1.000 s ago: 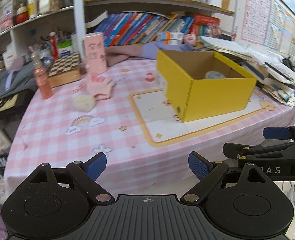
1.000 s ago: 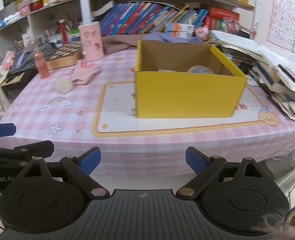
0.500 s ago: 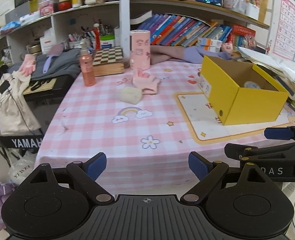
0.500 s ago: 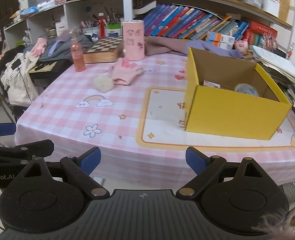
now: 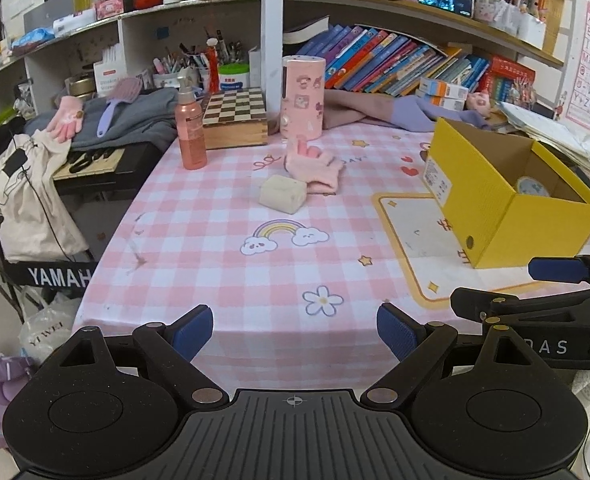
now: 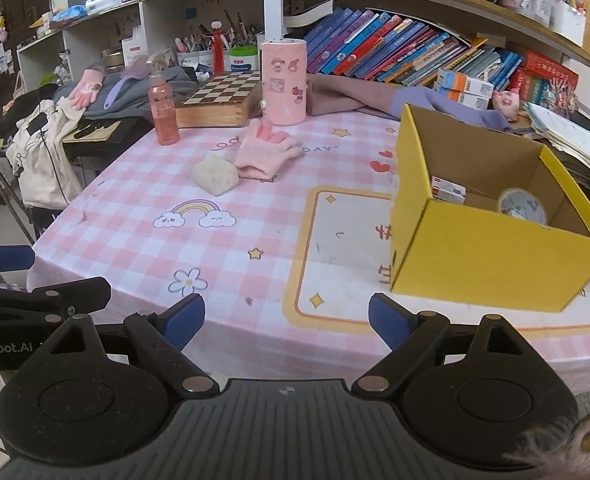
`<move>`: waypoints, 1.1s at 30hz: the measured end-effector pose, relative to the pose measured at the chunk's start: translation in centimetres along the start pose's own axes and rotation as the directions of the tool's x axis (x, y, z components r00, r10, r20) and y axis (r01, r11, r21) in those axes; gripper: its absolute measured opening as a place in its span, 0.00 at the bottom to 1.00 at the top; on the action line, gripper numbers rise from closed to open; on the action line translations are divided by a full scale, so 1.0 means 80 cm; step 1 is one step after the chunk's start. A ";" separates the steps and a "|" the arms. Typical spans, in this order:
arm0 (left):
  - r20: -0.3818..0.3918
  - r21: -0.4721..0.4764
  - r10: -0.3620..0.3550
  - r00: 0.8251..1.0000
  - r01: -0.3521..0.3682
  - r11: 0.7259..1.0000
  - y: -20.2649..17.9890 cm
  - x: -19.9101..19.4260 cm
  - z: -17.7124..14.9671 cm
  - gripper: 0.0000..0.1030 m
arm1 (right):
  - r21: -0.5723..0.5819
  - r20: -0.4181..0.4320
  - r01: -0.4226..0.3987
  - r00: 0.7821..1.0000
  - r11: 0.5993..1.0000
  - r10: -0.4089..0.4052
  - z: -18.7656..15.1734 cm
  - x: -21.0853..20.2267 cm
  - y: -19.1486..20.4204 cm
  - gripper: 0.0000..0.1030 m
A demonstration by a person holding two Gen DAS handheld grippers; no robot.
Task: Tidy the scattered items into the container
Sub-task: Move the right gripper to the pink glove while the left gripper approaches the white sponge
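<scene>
An open yellow box [image 5: 507, 200] [image 6: 491, 256] stands on the right of the pink checked table; a tape roll [image 6: 522, 206] and a small carton [image 6: 448, 191] lie inside. A pale beige block [image 5: 283, 193] [image 6: 216, 175] and a pink glove [image 5: 315, 166] [image 6: 265, 153] lie near the table's middle, touching. My left gripper [image 5: 295, 330] and right gripper [image 6: 286, 317] are both open and empty, at the table's near edge.
A pink pump bottle [image 5: 190, 126], a chessboard box [image 5: 235, 118] and a pink cylindrical canister [image 5: 302, 98] stand at the back. Shelves of books [image 5: 395, 64] are behind. A keyboard with clothes [image 5: 95, 156] is at the left.
Both grippers have swung left and moved closer to the table, so the box has shifted right in view and the block and glove have come nearer the centre. Both stay open.
</scene>
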State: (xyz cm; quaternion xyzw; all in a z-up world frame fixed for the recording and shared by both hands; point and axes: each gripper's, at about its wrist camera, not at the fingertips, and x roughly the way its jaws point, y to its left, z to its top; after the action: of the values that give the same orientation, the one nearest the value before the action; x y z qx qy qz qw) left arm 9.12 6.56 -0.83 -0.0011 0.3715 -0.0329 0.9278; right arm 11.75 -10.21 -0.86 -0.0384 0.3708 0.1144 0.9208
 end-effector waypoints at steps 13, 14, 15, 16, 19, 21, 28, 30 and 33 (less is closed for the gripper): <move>-0.042 -0.014 0.031 0.999 -0.031 0.999 0.012 0.076 0.055 0.89 | 0.002 -0.018 -0.043 0.999 0.999 0.043 0.076 0.088 -0.014 0.86; -0.043 -0.015 0.033 0.999 -0.034 0.999 0.012 0.082 0.059 0.89 | 0.004 -0.019 -0.045 0.999 0.999 0.045 0.083 0.095 -0.017 0.86; -0.042 -0.015 0.036 0.998 -0.036 0.999 0.013 0.089 0.063 0.89 | 0.007 -0.021 -0.048 0.999 0.999 0.048 0.089 0.102 -0.018 0.86; -0.042 -0.015 0.038 0.998 -0.039 0.999 0.014 0.096 0.066 0.89 | 0.010 -0.022 -0.051 0.998 0.999 0.051 0.096 0.109 -0.020 0.86; -0.044 -0.005 0.047 0.998 -0.048 0.999 0.015 0.118 0.076 0.89 | 0.022 -0.033 -0.063 0.997 0.998 0.063 0.116 0.133 -0.027 0.86; -0.047 0.007 0.050 0.998 -0.050 0.999 0.016 0.134 0.082 0.88 | 0.036 -0.047 -0.074 0.996 0.997 0.075 0.129 0.151 -0.030 0.86; -0.070 0.047 0.063 0.996 -0.060 0.997 0.017 0.190 0.104 0.88 | 0.086 -0.076 -0.102 0.991 0.991 0.108 0.171 0.210 -0.034 0.85; -0.078 0.057 0.064 0.995 -0.059 0.997 0.018 0.205 0.110 0.88 | 0.084 -0.081 -0.107 0.990 0.991 0.114 0.180 0.224 -0.032 0.85; -0.088 0.075 0.062 0.994 -0.056 0.996 0.018 0.225 0.119 0.88 | 0.099 -0.100 -0.114 0.987 0.989 0.123 0.190 0.244 -0.032 0.85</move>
State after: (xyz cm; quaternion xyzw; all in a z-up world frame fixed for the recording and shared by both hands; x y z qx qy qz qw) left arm 28.78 6.64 -6.36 0.0451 0.4115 -0.0190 0.9101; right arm 36.28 -6.79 -3.40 0.0209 0.4257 0.1493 0.8922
